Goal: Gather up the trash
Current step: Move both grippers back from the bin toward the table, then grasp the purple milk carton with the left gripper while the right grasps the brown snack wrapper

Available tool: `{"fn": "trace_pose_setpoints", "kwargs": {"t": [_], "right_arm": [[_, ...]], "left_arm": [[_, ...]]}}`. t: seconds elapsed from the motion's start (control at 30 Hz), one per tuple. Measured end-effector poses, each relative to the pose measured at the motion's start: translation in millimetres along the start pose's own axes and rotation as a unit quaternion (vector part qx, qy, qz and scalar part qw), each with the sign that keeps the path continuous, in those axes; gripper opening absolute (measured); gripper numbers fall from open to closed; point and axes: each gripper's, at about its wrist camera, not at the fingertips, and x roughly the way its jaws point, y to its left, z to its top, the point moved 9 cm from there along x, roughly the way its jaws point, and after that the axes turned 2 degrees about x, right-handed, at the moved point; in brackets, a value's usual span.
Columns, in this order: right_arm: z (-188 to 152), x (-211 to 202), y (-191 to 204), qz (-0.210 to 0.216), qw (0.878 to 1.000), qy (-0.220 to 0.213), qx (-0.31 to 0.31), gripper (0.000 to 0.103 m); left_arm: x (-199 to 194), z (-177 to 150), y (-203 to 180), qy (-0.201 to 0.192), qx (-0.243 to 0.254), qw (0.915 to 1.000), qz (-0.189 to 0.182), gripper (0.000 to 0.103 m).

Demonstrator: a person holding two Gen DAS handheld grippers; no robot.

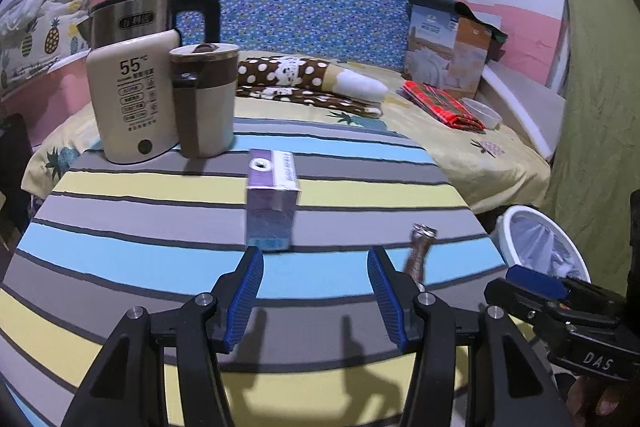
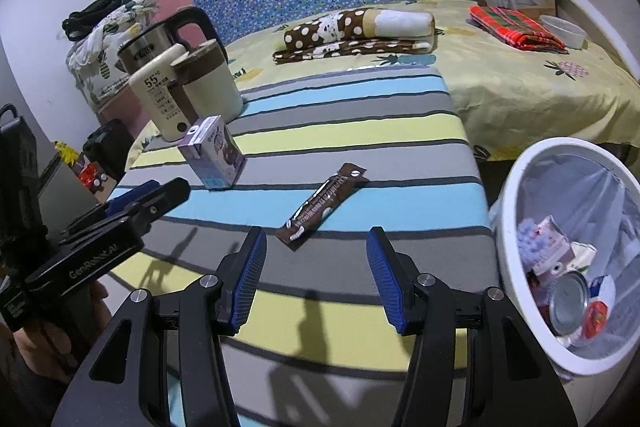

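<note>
Ahead of my left gripper [image 1: 315,293], its jaws spread wide and holding nothing, the purple carton [image 1: 272,205] stands upright on the striped table [image 1: 120,227], lined up between the pads, I judge for a straight grab; the bin [image 1: 540,247] sits low at the right edge; from the right wrist, my right gripper [image 2: 316,279] is equally wide and empty, hovering just near of the brown wrapper [image 2: 324,205] lying flat; the bin [image 2: 516,187], already holding a can and scraps, waits right beside the table, handy for dropping.
</note>
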Motion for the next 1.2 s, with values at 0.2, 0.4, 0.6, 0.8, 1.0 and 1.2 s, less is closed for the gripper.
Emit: {"fn": "trace_pose_setpoints", "kwargs": {"t": [0.2, 0.4, 0.6, 0.8, 1.0, 1.2], "right_arm": [[2, 14, 2, 0.001, 1.0, 0.008, 0.004, 0.054], [0, 19, -3, -0.002, 1.0, 0.014, 0.009, 0.054], [0, 25, -6, -0.003, 1.0, 0.02, 0.01, 0.054], [2, 35, -4, -0.006, 1.0, 0.027, 0.01, 0.054], [5, 45, 0, -0.01, 0.999, 0.029, 0.017, 0.054], [2, 59, 2, -0.043, 0.998, 0.04, 0.0, 0.052]], "left_arm": [[15, 11, 18, -0.002, -0.017, 0.9998, 0.002, 0.056], [42, 18, 24, 0.012, -0.014, 0.9996, 0.021, 0.059], [59, 24, 30, 0.01, -0.002, 0.9986, 0.052, 0.058], [63, 23, 32, 0.014, 0.003, 0.9981, 0.06, 0.037], [44, 24, 35, -0.002, -0.01, 0.9988, 0.047, 0.037], [34, 21, 34, -0.005, -0.012, 0.9993, 0.036, 0.037]]}}
